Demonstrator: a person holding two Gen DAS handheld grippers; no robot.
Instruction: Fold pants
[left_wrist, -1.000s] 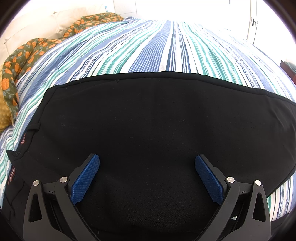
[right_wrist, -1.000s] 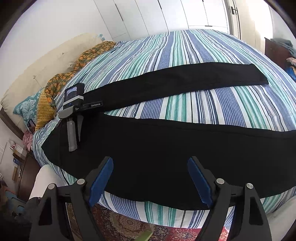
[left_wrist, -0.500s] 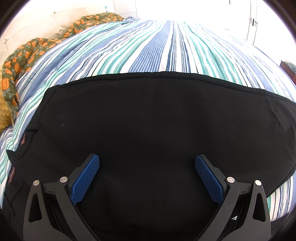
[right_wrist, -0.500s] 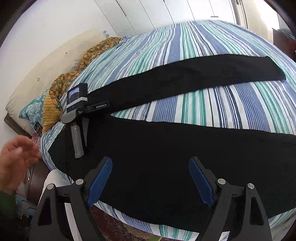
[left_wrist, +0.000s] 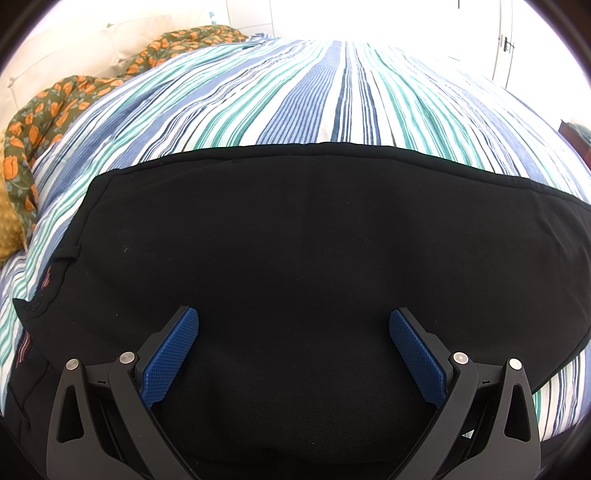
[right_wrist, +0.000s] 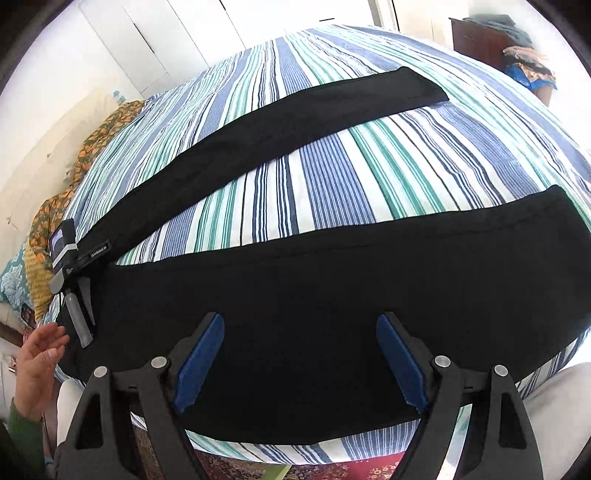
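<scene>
Black pants (left_wrist: 295, 240) lie flat on a striped bedspread (left_wrist: 314, 92). In the right wrist view the two legs spread apart: the near leg (right_wrist: 332, 288) runs along the bed's front edge, and the far leg (right_wrist: 258, 136) angles away to the upper right. My left gripper (left_wrist: 293, 332) rests open on the seat of the pants, near the waistband (left_wrist: 44, 291). Its grey handle (right_wrist: 75, 314) shows at the left of the right wrist view, with a person's bare hand (right_wrist: 38, 354) just beside it and not holding it. My right gripper (right_wrist: 301, 332) hovers open above the near leg, with nothing between its pads.
A floral orange-and-green blanket (left_wrist: 44, 107) and pillows (right_wrist: 14, 280) lie at the head of the bed. White wardrobe doors (right_wrist: 147, 40) stand behind. A dark wooden cabinet (right_wrist: 480, 40) with clothes on it stands far right. A patterned rug (right_wrist: 332, 465) lies below the bed's front edge.
My right gripper has slid right along the near leg and rolled, so the bed looks tilted. A bare hand has come into view beside the left gripper's handle. The left view is unchanged.
</scene>
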